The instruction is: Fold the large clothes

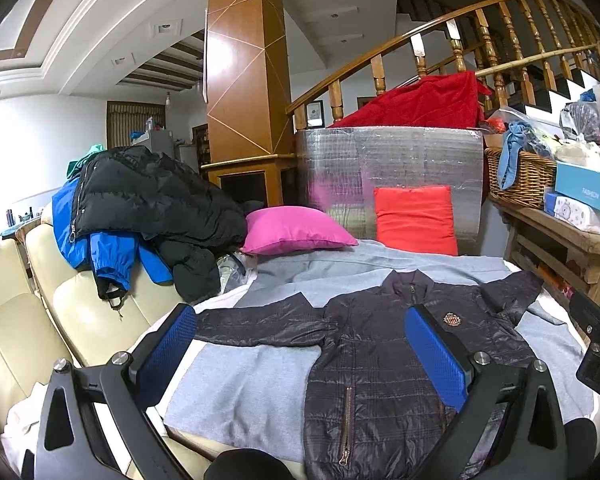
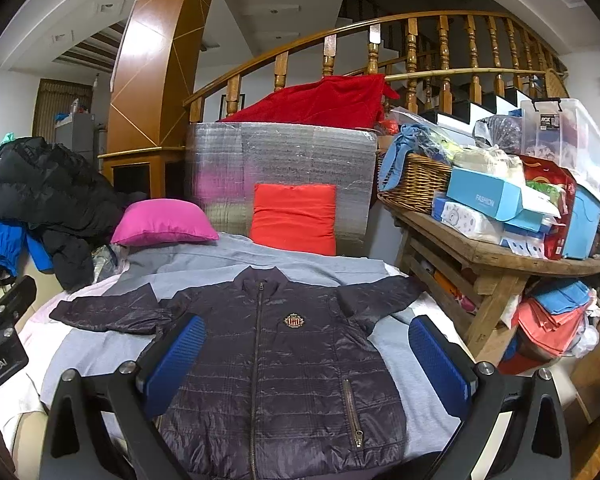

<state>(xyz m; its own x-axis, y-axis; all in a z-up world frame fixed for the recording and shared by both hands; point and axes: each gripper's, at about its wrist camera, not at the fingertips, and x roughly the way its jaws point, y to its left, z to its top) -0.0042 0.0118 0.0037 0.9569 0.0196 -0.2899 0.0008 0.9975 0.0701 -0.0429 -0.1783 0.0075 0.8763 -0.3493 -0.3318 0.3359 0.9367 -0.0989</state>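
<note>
A dark navy quilted jacket (image 1: 372, 360) lies flat, front up and zipped, sleeves spread out, on a grey cloth (image 1: 244, 376) over a bed. It also shows in the right wrist view (image 2: 284, 368), with a gold crest on the chest. My left gripper (image 1: 300, 344) is open and empty, held above the jacket's left side and sleeve. My right gripper (image 2: 304, 356) is open and empty, held above the jacket's body. Part of the right gripper shows at the right edge of the left wrist view (image 1: 598, 344).
A pink pillow (image 1: 296, 230) and a red pillow (image 1: 416, 220) lie at the head of the bed. Black and blue coats (image 1: 140, 208) are piled on a cream sofa (image 1: 40, 320) at left. A cluttered wooden table (image 2: 500, 256) with a wicker basket (image 2: 416, 184) stands at right.
</note>
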